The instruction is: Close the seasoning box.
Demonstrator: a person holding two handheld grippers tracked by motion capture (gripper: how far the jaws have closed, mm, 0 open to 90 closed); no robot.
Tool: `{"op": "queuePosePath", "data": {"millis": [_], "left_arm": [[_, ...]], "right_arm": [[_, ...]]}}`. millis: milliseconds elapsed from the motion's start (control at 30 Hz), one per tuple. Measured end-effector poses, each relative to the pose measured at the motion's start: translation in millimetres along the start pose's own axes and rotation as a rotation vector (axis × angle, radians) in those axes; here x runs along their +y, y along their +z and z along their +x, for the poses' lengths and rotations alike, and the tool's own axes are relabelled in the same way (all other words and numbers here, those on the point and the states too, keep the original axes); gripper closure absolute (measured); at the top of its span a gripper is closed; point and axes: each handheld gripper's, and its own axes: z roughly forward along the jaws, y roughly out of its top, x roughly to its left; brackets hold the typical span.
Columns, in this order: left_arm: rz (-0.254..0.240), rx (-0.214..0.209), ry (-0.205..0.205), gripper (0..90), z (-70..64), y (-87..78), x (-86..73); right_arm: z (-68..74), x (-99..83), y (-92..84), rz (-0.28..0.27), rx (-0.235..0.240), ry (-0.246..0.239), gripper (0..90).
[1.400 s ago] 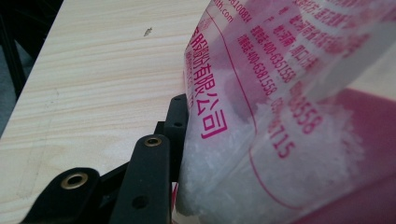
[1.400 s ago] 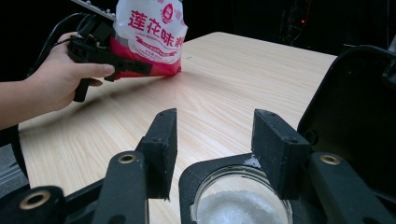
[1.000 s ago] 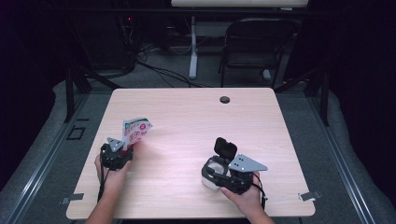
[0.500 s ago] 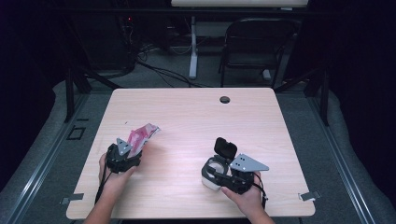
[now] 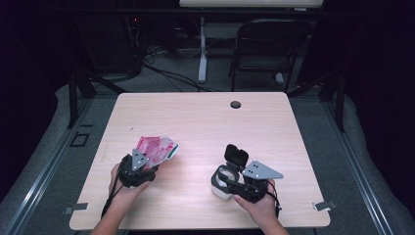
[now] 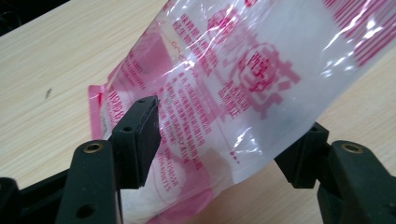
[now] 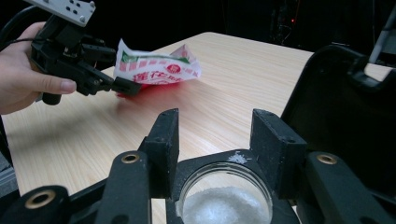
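The left claw (image 5: 147, 164) is standing at its widest, its jaws having just been opening, with the pink-and-white plastic bag (image 5: 155, 149) lying loosely between them and resting on the table (image 5: 274, 122) near the left edge; in the left gripper view the bag (image 6: 243, 88) is passing between the two pads, and the pads are not seen to be pinching it. The right claw (image 5: 226, 177) is clamping a small white jar (image 5: 220, 188) near the front edge, its black flip lid (image 5: 236, 154) standing open; in the right gripper view the jar (image 7: 226, 198) is showing white grains inside. The step in hand seems to be letting go of the bag, or taking a fresh hold on it, beside the open jar. The next move probably calls for a firm pinch on the bag before lifting it toward the jar's mouth, while keeping the jar steady. Counting: one bag, one jar with one lid, two claws, one table.
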Motion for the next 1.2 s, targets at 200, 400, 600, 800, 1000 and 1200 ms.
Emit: {"op": "queuePosePath", "data": {"millis": [200, 400, 600, 800, 1000, 1200], "left_arm": [[0.001, -0.03, -0.018, 37.8, -5.3, 1.3, 1.4], [0.022, -0.063, 0.019, 38.2, -18.7, 6.3, 5.2], [0.017, -0.093, 0.049, 38.2, -28.9, 10.5, 7.3], [0.012, -0.131, 0.062, 38.7, -40.4, 10.2, 12.7], [-0.019, -0.165, 0.056, 39.4, -45.9, 5.2, 18.2], [-0.043, -0.188, 0.036, 39.7, -47.4, 2.3, 21.9]], "right_arm": [[-7.5, 0.5, -6.1, -0.011, -0.027, 0.036, 51.9], [-10.0, -0.5, -8.6, -0.006, -0.051, 0.035, 54.4], [-10.6, -0.3, -11.6, -0.002, -0.05, 0.027, 55.8], [-13.3, -0.3, -13.3, 0.0, -0.056, 0.026, 60.3], [-15.9, 1.3, -16.8, 0.002, -0.072, 0.023, 61.5], [-23.2, 5.0, -26.2, -0.035, -0.105, 0.054, 59.9]]}}
